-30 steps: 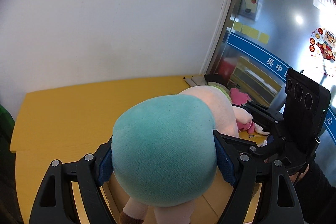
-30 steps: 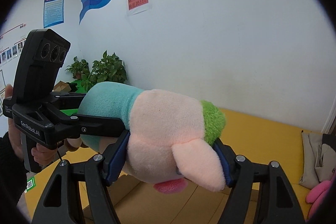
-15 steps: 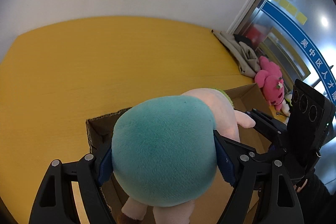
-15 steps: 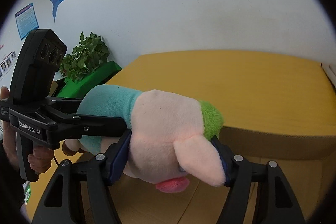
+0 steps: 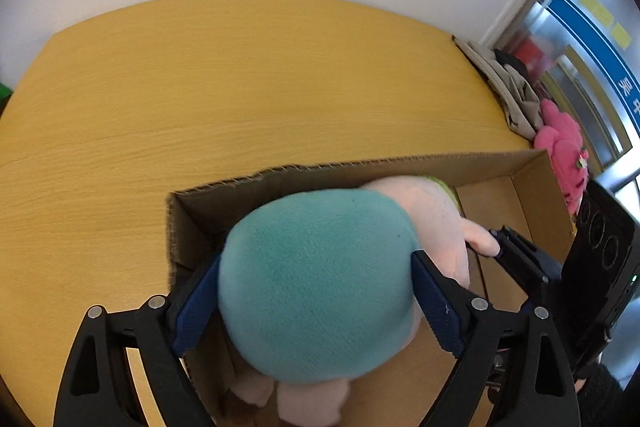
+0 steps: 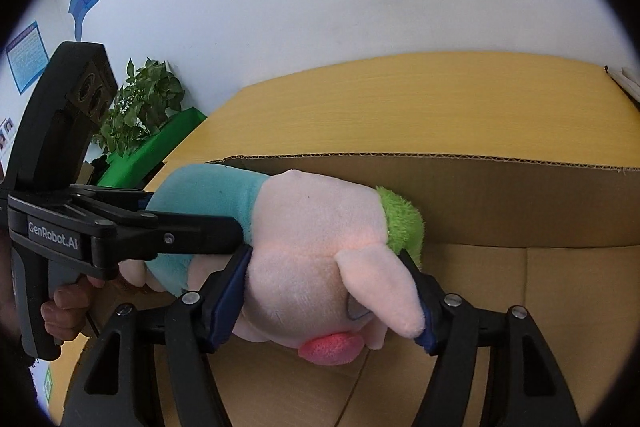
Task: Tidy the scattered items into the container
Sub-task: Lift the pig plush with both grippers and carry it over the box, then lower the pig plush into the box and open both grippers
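Observation:
A plush pig (image 5: 316,279) with a teal body, pink head and green tuft lies sideways inside the open cardboard box (image 5: 360,163), low between its walls. My left gripper (image 5: 316,259) spans the teal body. Its jaws are opening, and the blue pads (image 5: 434,303) still touch the plush's sides. My right gripper (image 6: 324,267) is shut on the pink head (image 6: 320,227), one pad behind the ear. The left gripper (image 6: 160,231) also shows in the right wrist view, a person's hand on its handle. The right gripper (image 5: 516,255) reaches in from the right.
The box stands on a yellow wooden table (image 5: 240,87) against a white wall. A pink plush toy (image 5: 564,155) and grey cloth (image 5: 508,87) lie at the table's right end. A potted plant (image 6: 140,103) and a green box (image 6: 160,143) are off the left end.
Both grippers have come down with the plush pig from above the table into the cardboard box. The left gripper's pads now stand a little wider on the teal body.

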Motion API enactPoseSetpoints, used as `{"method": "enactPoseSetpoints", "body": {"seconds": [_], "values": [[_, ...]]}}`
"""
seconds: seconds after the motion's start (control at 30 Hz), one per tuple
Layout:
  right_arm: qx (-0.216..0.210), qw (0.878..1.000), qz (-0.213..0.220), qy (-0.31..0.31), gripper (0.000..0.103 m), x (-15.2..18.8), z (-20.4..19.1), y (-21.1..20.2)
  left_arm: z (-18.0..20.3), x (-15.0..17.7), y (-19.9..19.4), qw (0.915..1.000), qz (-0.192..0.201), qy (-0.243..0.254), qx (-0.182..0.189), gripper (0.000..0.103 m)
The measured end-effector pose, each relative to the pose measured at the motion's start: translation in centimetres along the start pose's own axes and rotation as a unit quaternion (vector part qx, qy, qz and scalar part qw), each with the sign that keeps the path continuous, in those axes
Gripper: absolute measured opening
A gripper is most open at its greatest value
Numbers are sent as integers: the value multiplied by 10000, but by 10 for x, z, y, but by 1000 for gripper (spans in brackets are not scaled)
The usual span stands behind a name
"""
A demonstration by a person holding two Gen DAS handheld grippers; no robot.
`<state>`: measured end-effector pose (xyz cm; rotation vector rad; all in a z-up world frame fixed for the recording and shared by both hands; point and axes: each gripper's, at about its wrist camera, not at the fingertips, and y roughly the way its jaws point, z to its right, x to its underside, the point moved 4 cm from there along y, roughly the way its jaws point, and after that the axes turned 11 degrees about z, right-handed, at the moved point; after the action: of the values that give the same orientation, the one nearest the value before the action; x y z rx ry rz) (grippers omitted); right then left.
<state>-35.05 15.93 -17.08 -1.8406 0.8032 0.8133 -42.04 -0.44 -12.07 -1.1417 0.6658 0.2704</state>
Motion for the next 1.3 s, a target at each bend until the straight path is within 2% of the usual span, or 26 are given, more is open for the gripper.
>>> {"method": "enactPoseSetpoints", "body": {"seconds": [0.07, 0.2, 0.27, 0.43, 0.53, 0.63, 0.77, 0.93, 1.1, 1.2, 1.3], "values": [[96, 9999, 25, -57, 71, 1, 2, -8, -3, -10, -22, 9993, 348, -26, -149, 91], [230, 9997, 15, -44, 83, 0, -1, -8, -9, -25, -78, 9949, 940, -122, -334, 92], [267, 9996, 35, -102, 88, 0, -4, -14, -1, -23, -107, 9927, 1145, 22, -385, 92], [548, 9977, 216, -348, 88, -27, -17, -31, 25, -2, -171, 9829, 1655, 430, -678, 97], [527, 9969, 295, -501, 88, -39, -23, -71, 45, 23, -208, 9742, 1969, 658, -880, 103], [596, 9937, 503, -805, 88, -48, -34, -128, 72, 52, -238, 9645, 2268, 883, -1029, 103], [943, 9885, 780, -889, 89, -33, -33, -220, 94, 95, -274, 9533, 2683, 829, -1111, 103], [1501, 9799, 890, -971, 90, 7, -35, -292, 116, 142, -298, 9468, 2950, 591, -1141, 103], [1738, 9722, 878, -1301, 90, 37, -46, -328, 122, 176, -329, 9384, 3133, 561, -1345, 103], [1770, 9702, 896, -1390, 90, 45, -51, -340, 125, 193, -334, 9408, 3020, 602, -1414, 103], [1677, 9716, 948, -1377, 90, 48, -58, -350, 125, 212, -326, 9484, 2842, 483, -1318, 103]]}}
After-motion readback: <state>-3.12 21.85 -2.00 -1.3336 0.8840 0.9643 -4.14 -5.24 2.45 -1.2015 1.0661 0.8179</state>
